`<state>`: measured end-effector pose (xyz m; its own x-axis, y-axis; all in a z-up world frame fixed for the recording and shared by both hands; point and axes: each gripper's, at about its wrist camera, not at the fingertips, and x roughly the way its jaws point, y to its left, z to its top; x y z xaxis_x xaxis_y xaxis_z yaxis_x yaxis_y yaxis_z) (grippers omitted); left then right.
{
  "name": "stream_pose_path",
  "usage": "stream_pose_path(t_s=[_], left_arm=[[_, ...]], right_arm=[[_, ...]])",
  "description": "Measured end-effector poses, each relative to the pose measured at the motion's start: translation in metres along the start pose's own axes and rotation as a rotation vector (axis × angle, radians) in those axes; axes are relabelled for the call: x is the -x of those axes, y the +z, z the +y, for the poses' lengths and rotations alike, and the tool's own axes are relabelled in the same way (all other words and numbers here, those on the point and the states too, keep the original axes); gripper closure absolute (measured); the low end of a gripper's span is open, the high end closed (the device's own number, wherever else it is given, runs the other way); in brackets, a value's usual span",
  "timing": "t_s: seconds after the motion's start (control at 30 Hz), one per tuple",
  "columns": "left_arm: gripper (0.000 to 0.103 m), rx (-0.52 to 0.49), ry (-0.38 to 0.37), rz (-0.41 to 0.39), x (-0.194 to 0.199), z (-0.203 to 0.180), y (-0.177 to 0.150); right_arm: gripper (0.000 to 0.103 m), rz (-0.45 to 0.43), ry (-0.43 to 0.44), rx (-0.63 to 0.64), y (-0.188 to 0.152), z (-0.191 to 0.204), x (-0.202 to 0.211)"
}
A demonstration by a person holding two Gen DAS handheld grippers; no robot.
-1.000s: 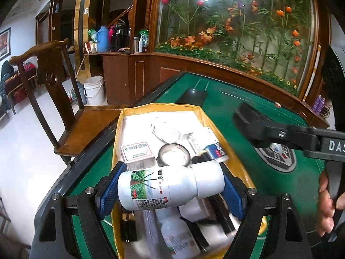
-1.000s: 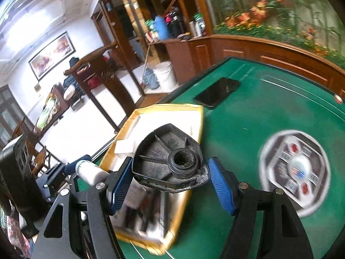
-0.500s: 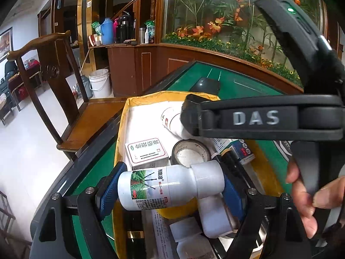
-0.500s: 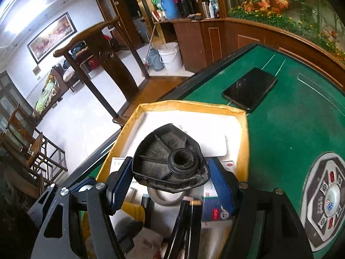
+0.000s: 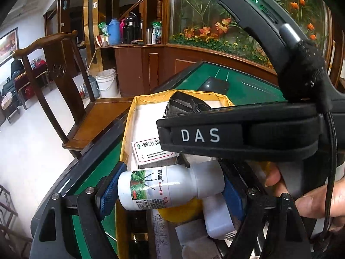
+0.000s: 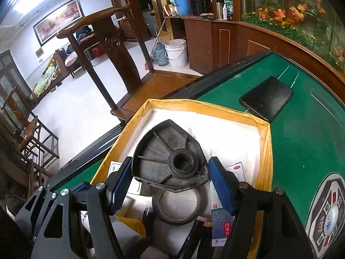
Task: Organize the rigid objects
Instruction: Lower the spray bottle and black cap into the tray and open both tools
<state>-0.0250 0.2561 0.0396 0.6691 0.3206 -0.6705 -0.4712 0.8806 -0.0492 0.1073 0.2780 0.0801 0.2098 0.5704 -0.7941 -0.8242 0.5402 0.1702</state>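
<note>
jaws clamped on a bottle and a black cap

my left gripper has its jaws clamped on a white bottle, held sideways over the yellow-rimmed box on the green tabletop. my right gripper has its jaws clamped on a black plastic part above the same box, near a black phone.
</note>
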Motion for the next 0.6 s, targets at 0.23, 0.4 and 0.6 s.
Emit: stream_pose_path(t_s=[0.23, 0.4, 0.6], left_arm=[[0.016, -0.009, 0.013, -0.008, -0.001, 0.0, -0.002], [0.016, -0.007, 0.015, -0.01, -0.001, 0.001, -0.001], [0.016, -0.025, 0.032, -0.018, 0.001, -0.003, -0.003]], right_arm=[[0.033, 0.032, 0.007, -0.024, -0.004, -0.009, -0.007], [0.033, 0.026, 0.027, -0.044, -0.003, -0.013, -0.002], [0.033, 0.015, 0.041, -0.042, -0.005, -0.012, 0.008]])
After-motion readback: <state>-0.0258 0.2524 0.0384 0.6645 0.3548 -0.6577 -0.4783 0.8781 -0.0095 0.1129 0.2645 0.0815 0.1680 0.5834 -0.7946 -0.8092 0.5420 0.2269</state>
